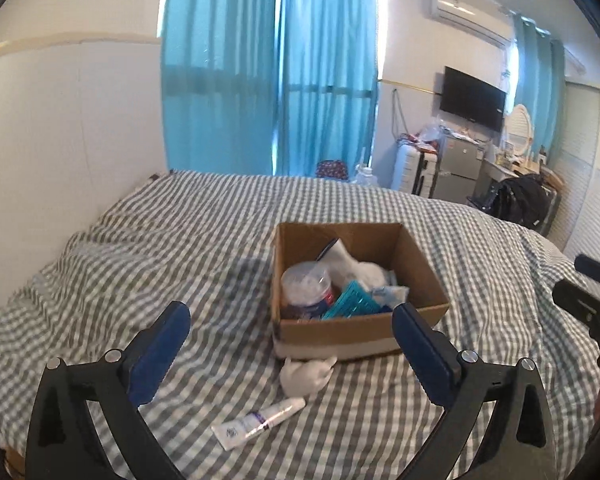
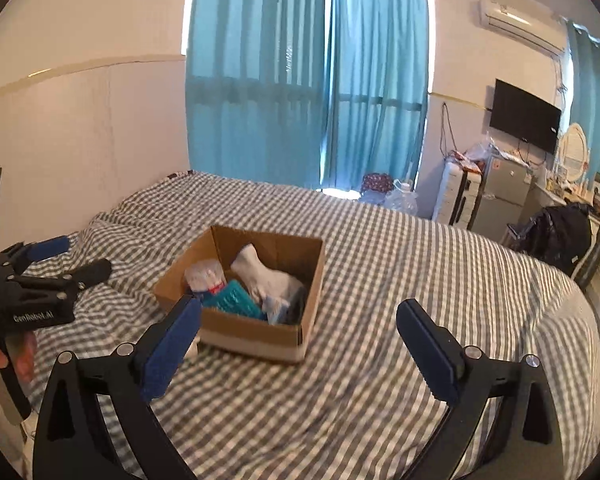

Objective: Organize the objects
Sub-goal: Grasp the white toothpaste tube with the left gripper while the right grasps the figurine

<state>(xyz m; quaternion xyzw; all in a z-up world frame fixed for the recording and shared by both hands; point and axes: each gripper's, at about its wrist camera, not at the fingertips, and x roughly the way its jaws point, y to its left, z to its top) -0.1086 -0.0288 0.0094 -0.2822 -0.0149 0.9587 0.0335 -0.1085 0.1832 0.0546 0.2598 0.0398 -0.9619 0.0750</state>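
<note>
An open cardboard box (image 1: 340,334) sits on the checked bed, with a clear round tub (image 1: 306,282), a teal packet (image 1: 350,300) and white socks (image 1: 364,268) inside. In front of the box lie a crumpled white sock (image 1: 306,372) and a white tube (image 1: 260,426). My left gripper (image 1: 291,314) hangs open above these two, with nothing between its fingers. My right gripper (image 2: 300,307) is open and empty to the right of the box (image 2: 252,332). The left gripper (image 2: 76,259) also shows at the left edge of the right wrist view, held by a hand.
The bed (image 1: 140,264) with its grey-white checked cover runs to a white wall (image 1: 60,140) on the left. Blue curtains (image 1: 268,80) hang behind it. Past the far right edge stand a suitcase (image 1: 416,168), a small fridge (image 1: 460,164) and a black backpack (image 1: 524,200).
</note>
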